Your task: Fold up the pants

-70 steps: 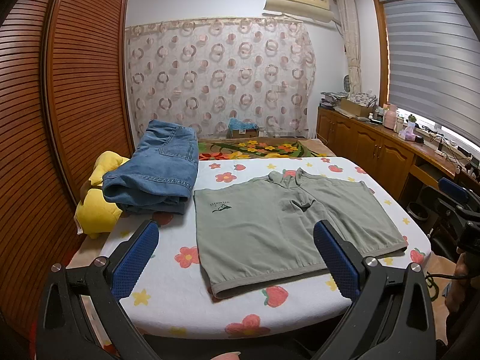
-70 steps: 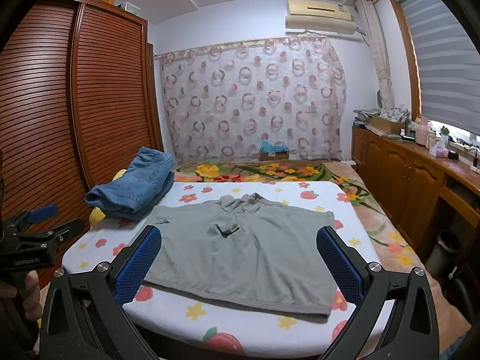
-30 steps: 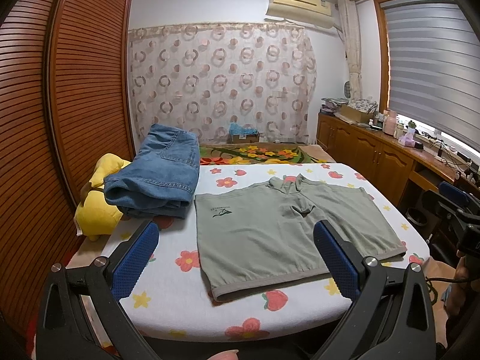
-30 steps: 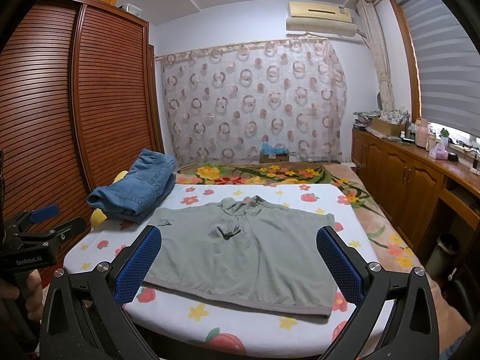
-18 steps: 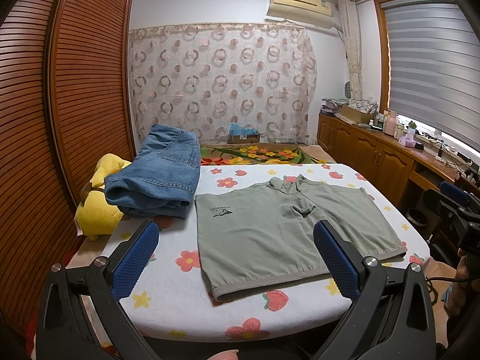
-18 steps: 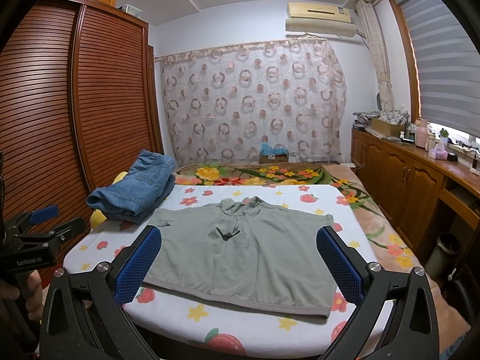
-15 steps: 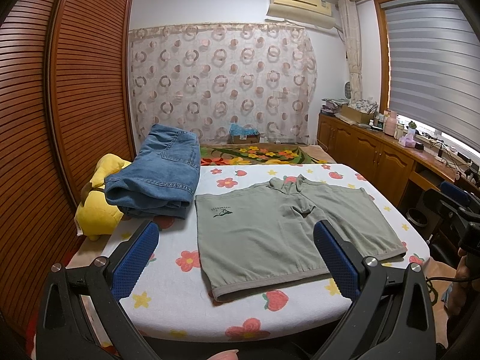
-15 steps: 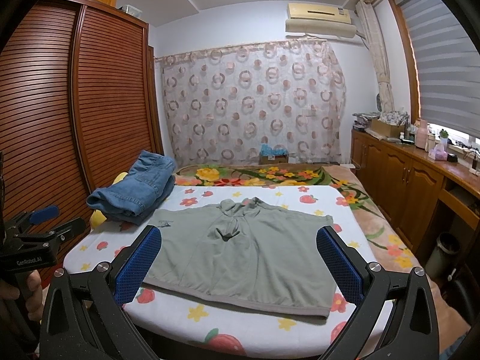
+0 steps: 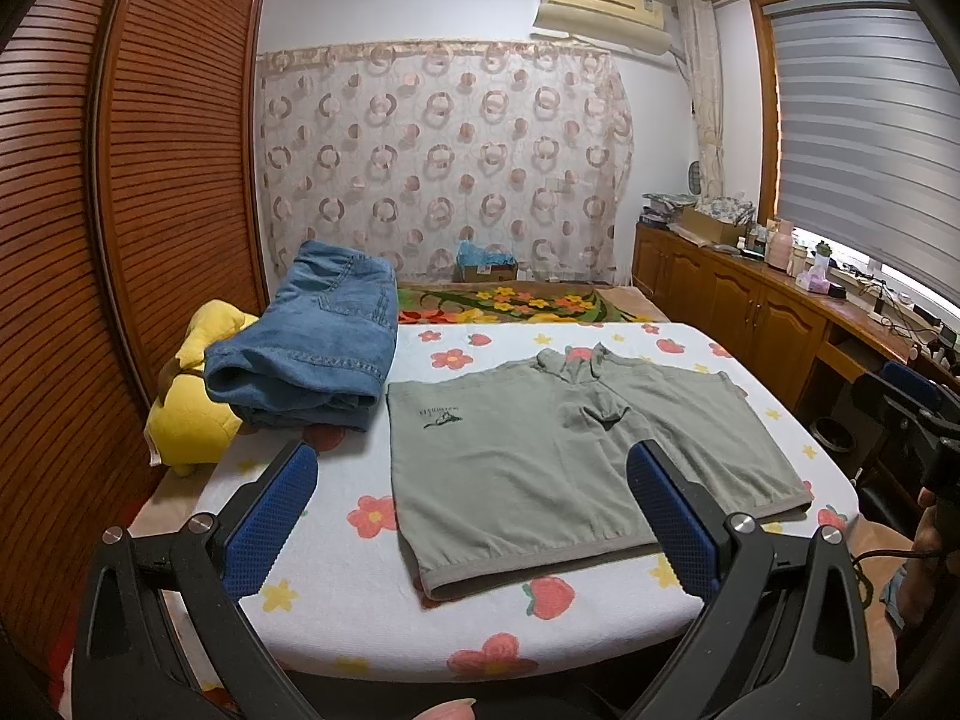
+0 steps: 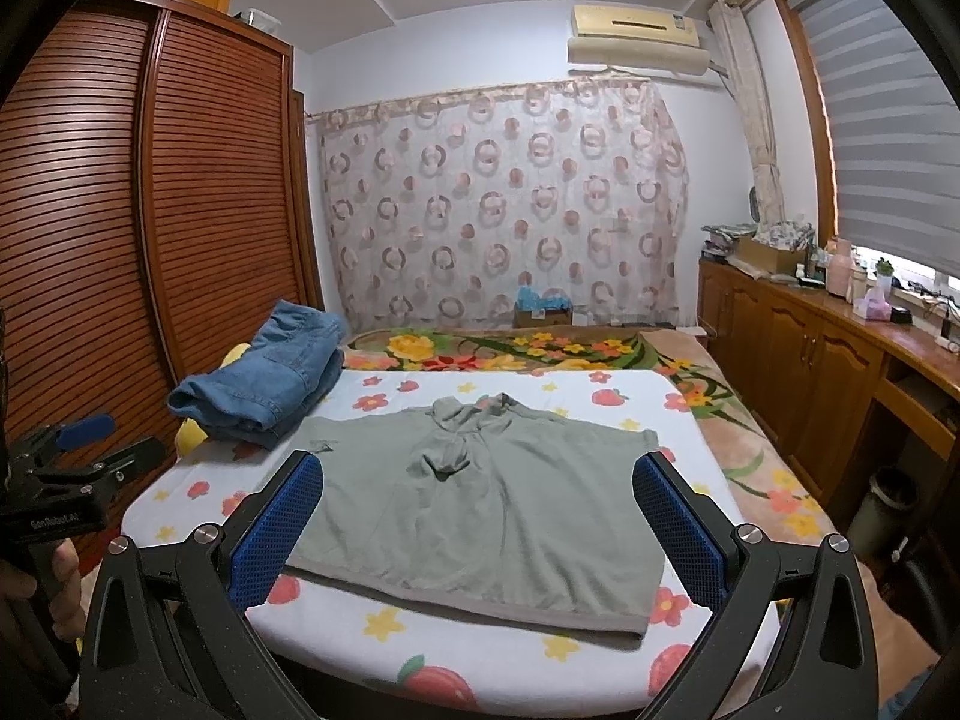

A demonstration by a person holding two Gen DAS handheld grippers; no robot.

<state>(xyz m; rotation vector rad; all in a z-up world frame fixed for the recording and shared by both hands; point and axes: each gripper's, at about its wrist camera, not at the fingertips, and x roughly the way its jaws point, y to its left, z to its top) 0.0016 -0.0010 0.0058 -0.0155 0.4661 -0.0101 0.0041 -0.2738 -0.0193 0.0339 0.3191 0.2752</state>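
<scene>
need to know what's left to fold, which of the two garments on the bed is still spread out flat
The grey-green shorts, lying open across the middle of the flowered sheet. The blue jeans are already folded, stacked at the bed's left edge.

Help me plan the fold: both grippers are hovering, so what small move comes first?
Probably lower both open grippers, left gripper and right gripper, toward the near hem of the green pants. They lie flat on the bed, untouched.
</scene>
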